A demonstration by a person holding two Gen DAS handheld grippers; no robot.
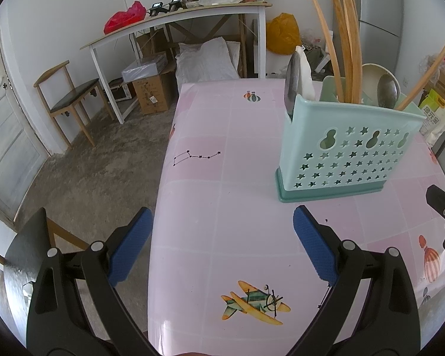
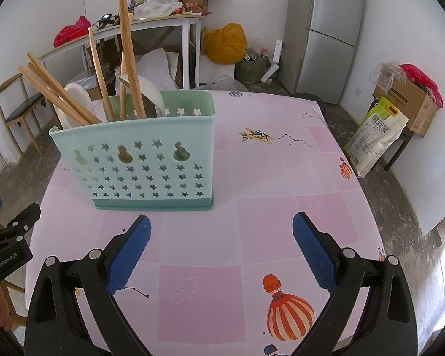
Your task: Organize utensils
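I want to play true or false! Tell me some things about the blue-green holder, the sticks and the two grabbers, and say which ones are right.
1. The utensil holder stands upright on the pink tablecloth. True.
2. The wooden chopsticks lie flat on the table. False: they stand inside the holder, leaning at angles.
3. The right gripper has its jaws wide apart and holds nothing. True.
4. The left gripper is squeezing a spoon. False: its jaws are open and empty; a metal spoon sits in the holder.
5. The holder has star-shaped holes. True.
6. A fork lies on the table beside the holder. False: no loose utensil shows on the tablecloth.
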